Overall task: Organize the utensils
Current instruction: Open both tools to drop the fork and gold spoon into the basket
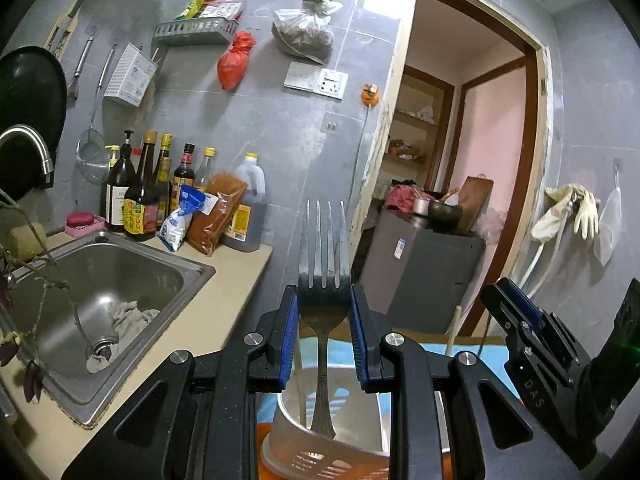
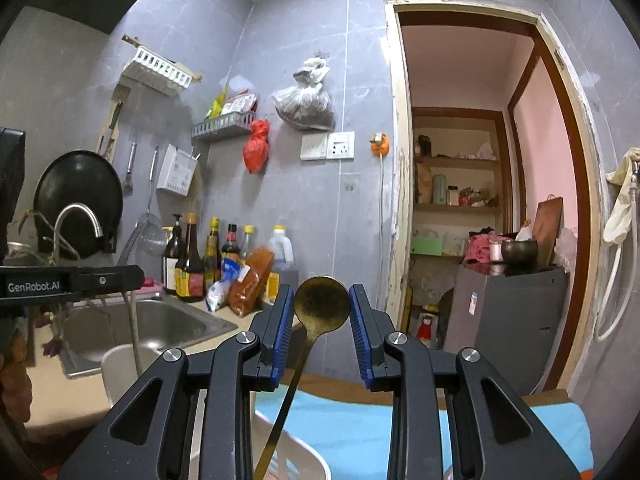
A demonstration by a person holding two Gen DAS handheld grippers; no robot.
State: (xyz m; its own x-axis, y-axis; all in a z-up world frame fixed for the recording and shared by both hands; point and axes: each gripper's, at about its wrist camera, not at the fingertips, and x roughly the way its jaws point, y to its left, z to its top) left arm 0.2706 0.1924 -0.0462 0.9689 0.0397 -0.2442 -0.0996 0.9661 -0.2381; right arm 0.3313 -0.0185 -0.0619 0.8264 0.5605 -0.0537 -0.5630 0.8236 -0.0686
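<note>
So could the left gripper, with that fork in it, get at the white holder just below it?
Probably yes. The left gripper is shut on the fork, whose handle already hangs over the white holder. Nothing visible blocks the drop; the right gripper stays off to the side.

- Grey tiled wall straight ahead of the tongs, with hanging bags, white racks and a socket plate.
- Steel sink set in a beige counter to their left, with a curved tap and a row of sauce bottles.
- Open doorway to their right, with pink walls and shelves beyond.
- Grey cabinet in that doorway.
</note>
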